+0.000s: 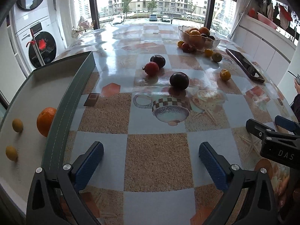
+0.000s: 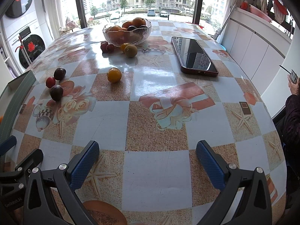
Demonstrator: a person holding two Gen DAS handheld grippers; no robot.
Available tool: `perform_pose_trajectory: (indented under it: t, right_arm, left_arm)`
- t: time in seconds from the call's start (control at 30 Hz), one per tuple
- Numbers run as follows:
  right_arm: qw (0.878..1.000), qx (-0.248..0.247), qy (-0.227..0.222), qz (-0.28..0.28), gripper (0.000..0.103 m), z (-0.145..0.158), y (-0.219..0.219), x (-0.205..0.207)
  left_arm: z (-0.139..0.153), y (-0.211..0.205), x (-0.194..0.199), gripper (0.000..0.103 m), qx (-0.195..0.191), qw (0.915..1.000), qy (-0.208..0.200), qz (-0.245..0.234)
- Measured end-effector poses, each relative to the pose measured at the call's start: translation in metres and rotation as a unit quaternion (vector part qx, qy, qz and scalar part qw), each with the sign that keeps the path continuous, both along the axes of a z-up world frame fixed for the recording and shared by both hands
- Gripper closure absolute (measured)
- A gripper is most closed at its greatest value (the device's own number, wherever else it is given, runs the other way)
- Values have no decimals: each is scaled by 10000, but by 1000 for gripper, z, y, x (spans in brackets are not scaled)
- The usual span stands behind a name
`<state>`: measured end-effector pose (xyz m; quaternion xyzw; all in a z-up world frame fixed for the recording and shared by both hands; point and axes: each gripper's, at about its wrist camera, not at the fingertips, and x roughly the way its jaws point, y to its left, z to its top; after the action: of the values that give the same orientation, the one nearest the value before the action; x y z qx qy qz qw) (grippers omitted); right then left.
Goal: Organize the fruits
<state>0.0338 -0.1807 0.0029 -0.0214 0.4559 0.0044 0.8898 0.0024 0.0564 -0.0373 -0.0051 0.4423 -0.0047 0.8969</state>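
A green box (image 1: 78, 86) at the left holds an orange (image 1: 46, 121) and two small yellow fruits (image 1: 17, 125). Two dark plums (image 1: 179, 80) and a red fruit (image 1: 151, 68) lie mid-table, also in the right wrist view (image 2: 56, 92). A small yellow fruit (image 2: 114, 75) lies alone. A glass bowl (image 2: 127, 32) full of oranges and plums stands at the far end, with several small fruits beside it (image 2: 130, 50). My left gripper (image 1: 151, 157) is open and empty above the table. My right gripper (image 2: 148, 155) is open and empty.
A phone (image 2: 194, 56) in a red case lies on the right part of the table. A person's hand (image 2: 292, 82) is at the right edge. A washing machine (image 1: 41, 46) stands to the left and white cabinets (image 2: 253, 45) to the right.
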Motion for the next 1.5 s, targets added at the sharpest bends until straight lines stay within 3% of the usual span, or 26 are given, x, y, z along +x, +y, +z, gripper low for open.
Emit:
perform_pose_trajectory:
  t: [1.13,1.33,1.5]
  right_arm:
    - [10000,-5,11,13,0,0,0,0]
    - [9981,9,597,133,0,4,1,17]
    - [9975,190,663,169,0,7,11,49]
  left_arm:
    - [0,1,-1,1,-14,10000,-4,-1]
    - [0,1,-1,1,-14,10000,-5,0]
    - [0,1,-1,1,-18,10000,-5,0]
